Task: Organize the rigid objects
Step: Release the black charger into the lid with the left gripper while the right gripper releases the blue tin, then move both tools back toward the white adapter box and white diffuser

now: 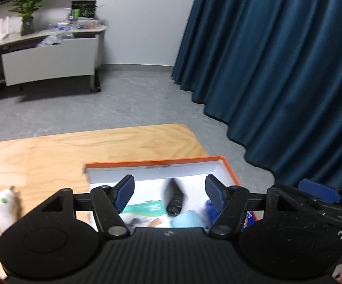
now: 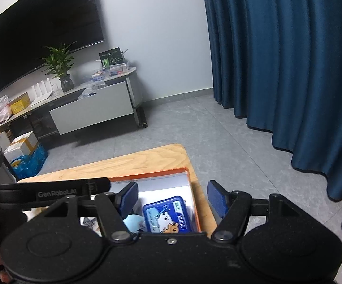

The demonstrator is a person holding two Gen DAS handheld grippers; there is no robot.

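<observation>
Item: dark cylinder obj (image 1: 174, 197), blurred, inside orange-rimmed box (image 1: 156, 161) on wood table (image 1: 114, 142)
Lies: just ahead of and below my L gripper (image 1: 169, 193), long axis running away from me, between the pads, not pinched
L gripper: jaws apart, nothing held
R gripper (image 2: 173, 197): jaws wide, empty, above blue tin (image 2: 167, 214) at box's right side
Nearer to cylinder, as I judge: L
</observation>
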